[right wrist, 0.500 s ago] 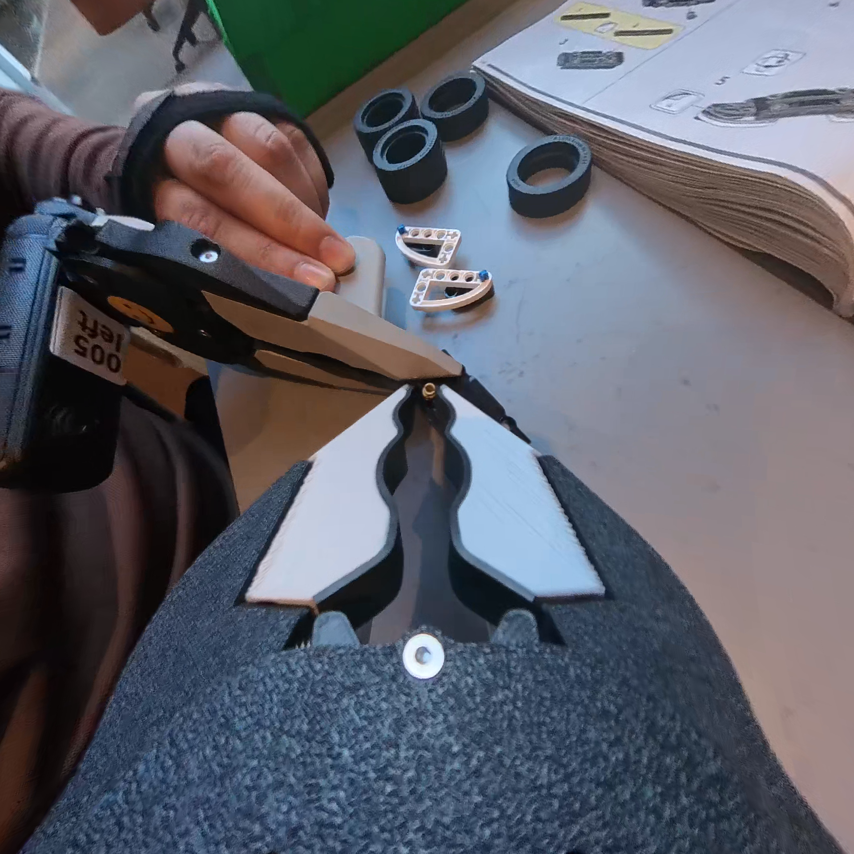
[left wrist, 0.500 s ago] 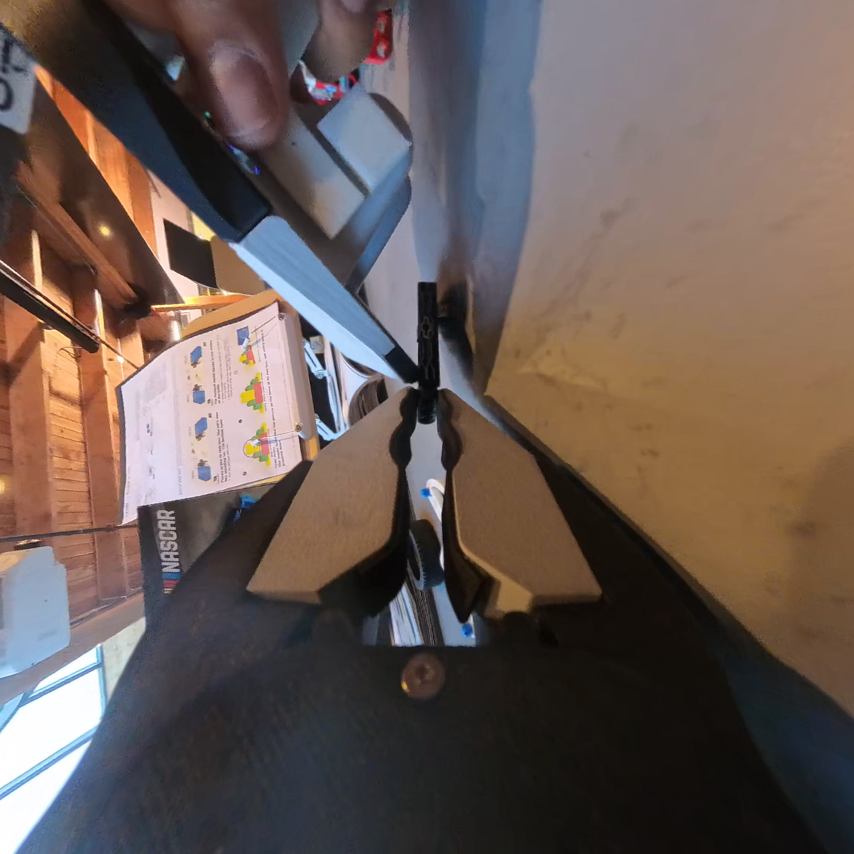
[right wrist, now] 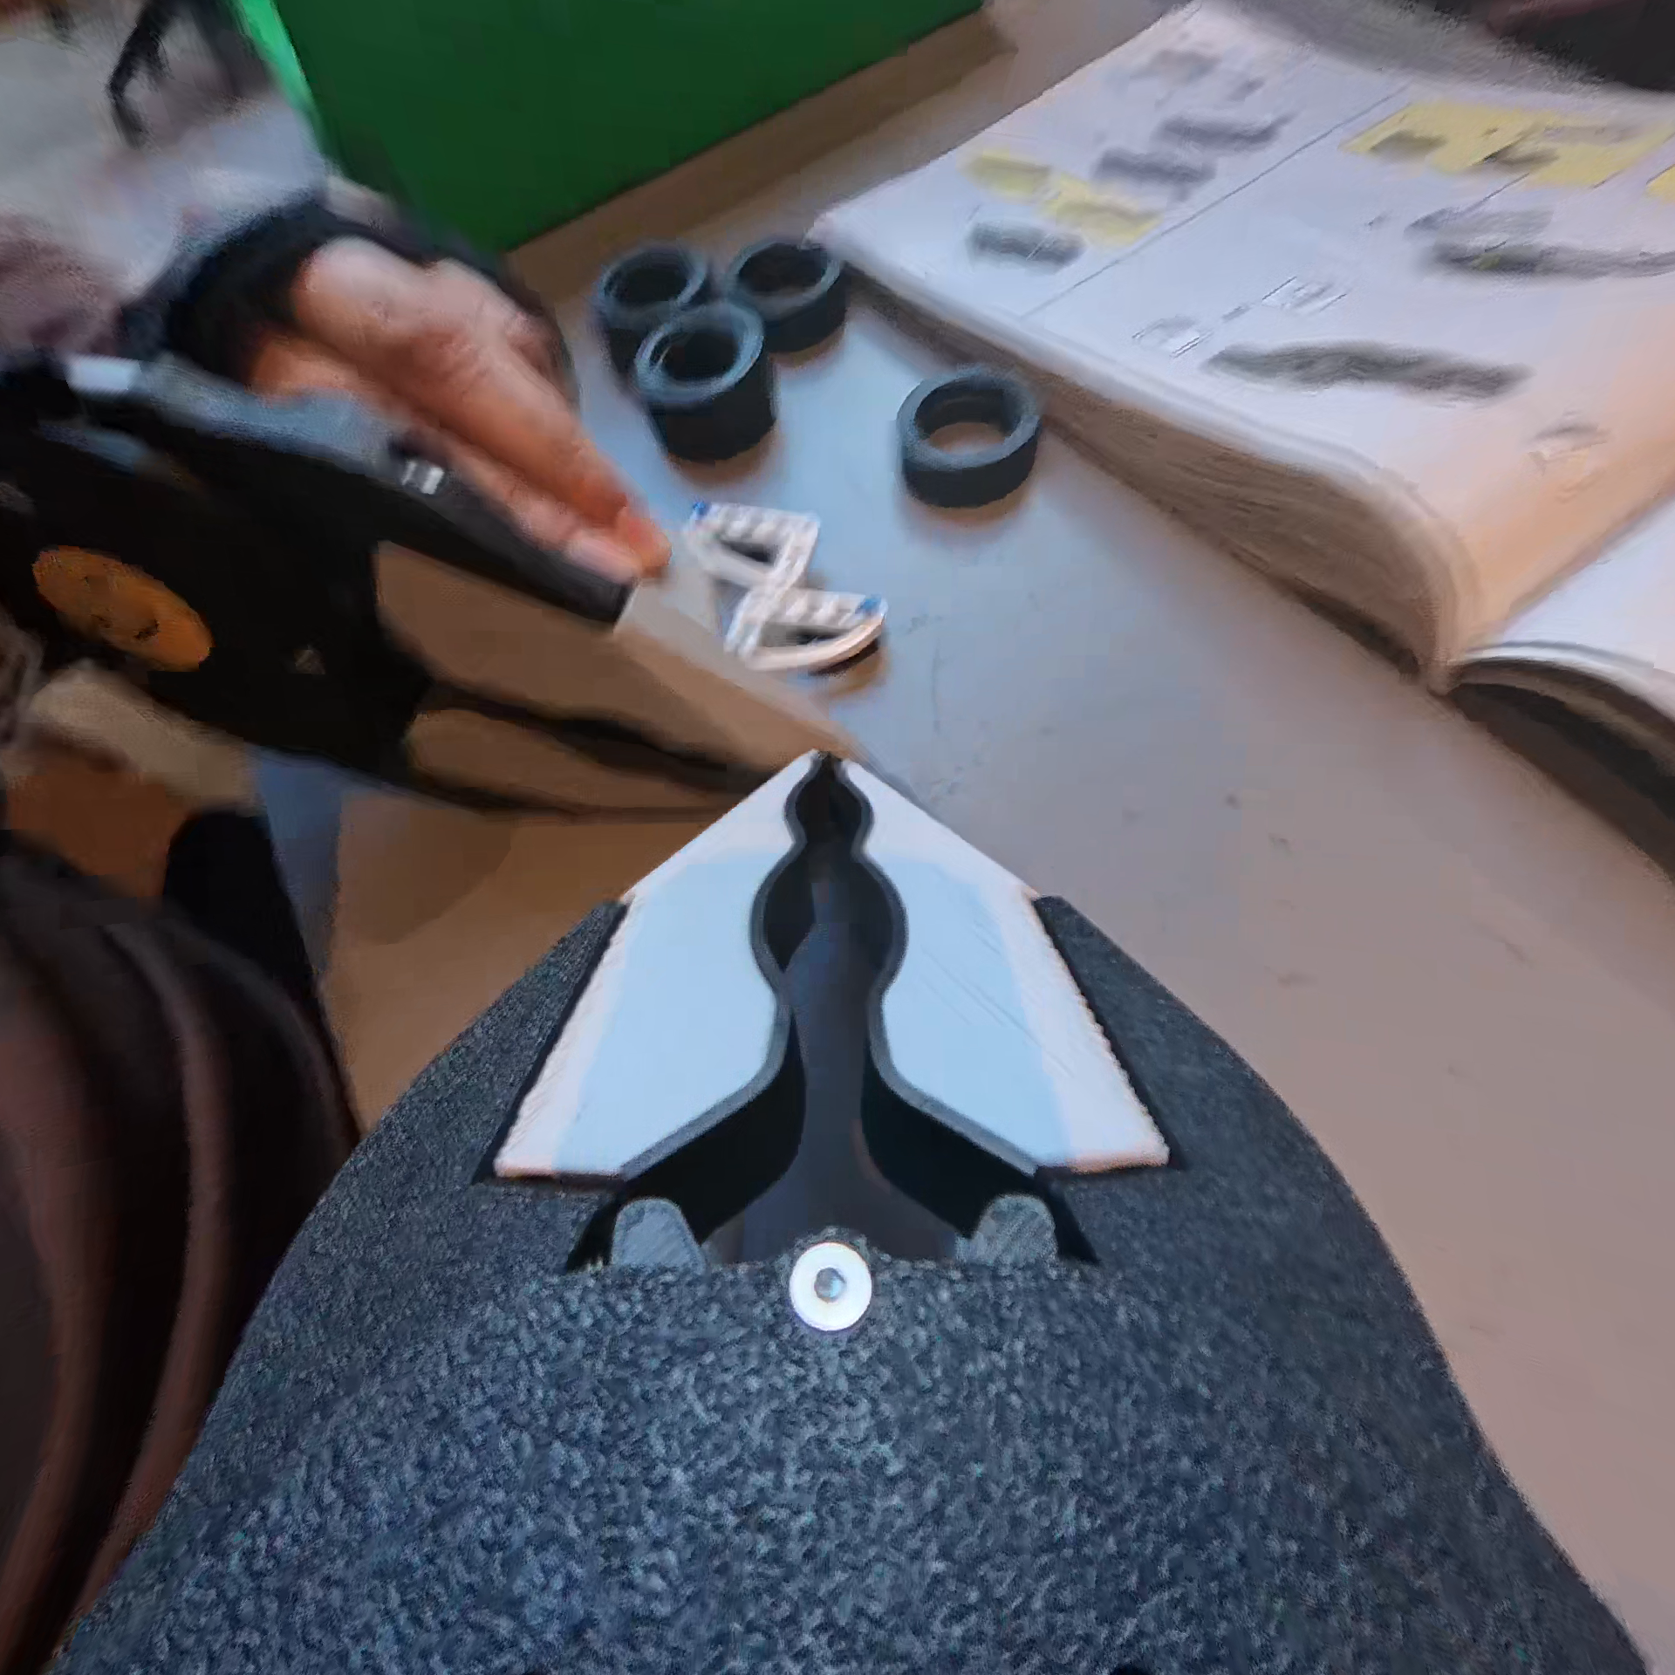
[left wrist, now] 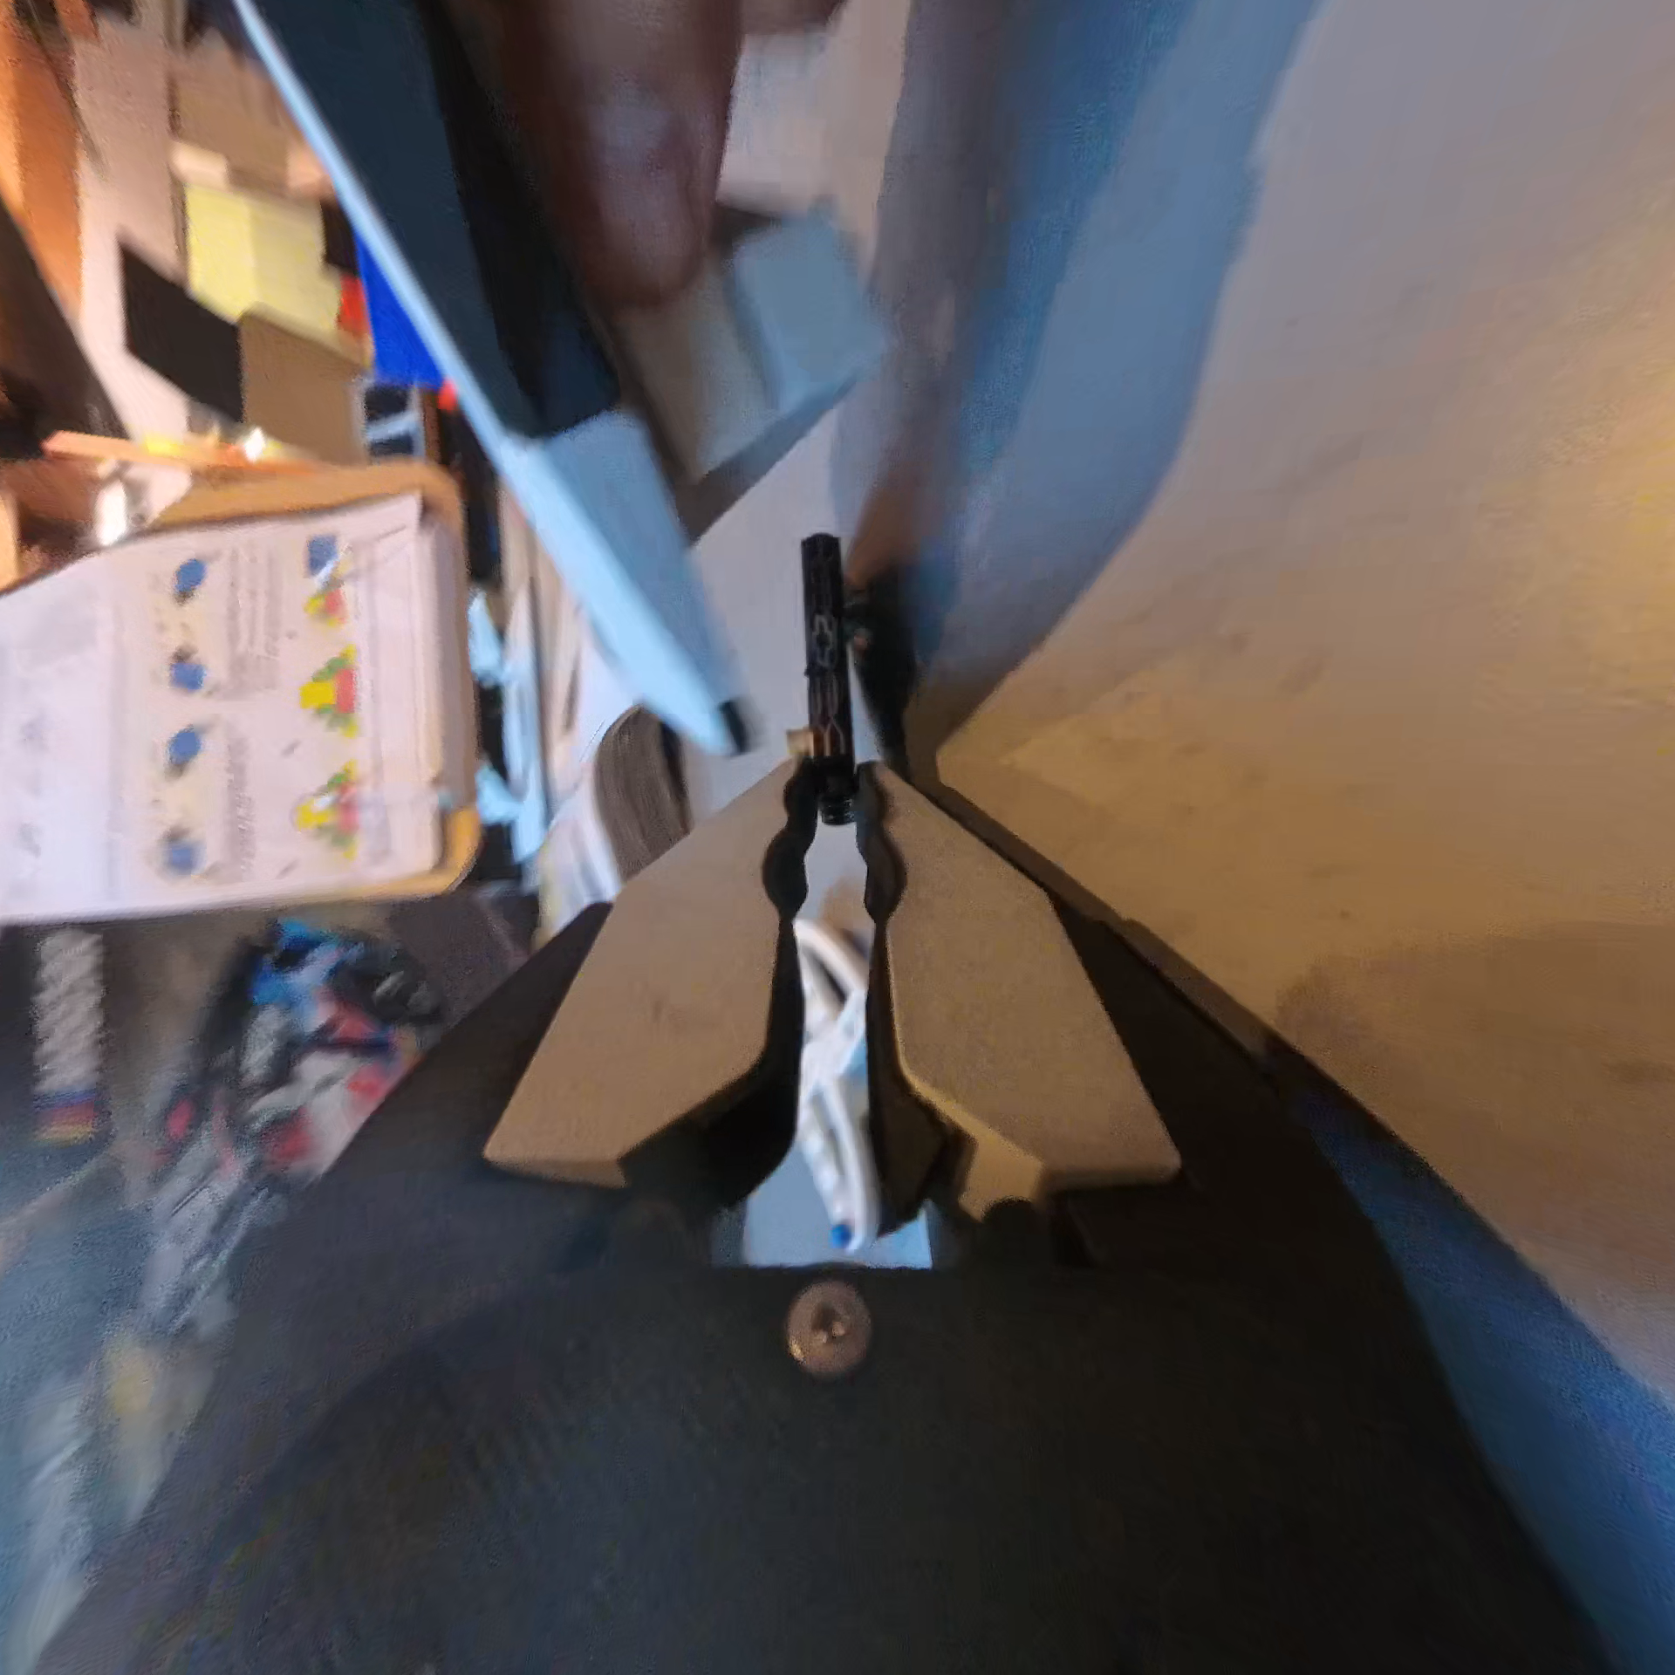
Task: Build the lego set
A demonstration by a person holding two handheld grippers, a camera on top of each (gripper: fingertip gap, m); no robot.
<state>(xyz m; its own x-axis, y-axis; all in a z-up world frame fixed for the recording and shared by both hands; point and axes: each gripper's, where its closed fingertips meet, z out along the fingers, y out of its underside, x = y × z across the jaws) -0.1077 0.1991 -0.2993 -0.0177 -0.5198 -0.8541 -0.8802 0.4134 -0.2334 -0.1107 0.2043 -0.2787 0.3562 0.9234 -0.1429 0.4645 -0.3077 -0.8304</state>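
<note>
Black and slim, a lego beam (left wrist: pixel 825 671) stands clamped in the left tool (left wrist: pixel 829 798), long axis running straight ahead of its tips. Just to its left, the right tool (right wrist: pixel 823 770), tips together and apparently empty, sits nearest a tan pin (left wrist: pixel 798 743) at the beam's base, above the worktop (right wrist: pixel 1178 816).

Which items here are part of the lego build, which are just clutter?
In the job: thin black lego beam in left gripper; right gripper; black rubber tyres; white curved lego panels; open instruction book.

Lying about: green box; cardboard boxes.
</note>
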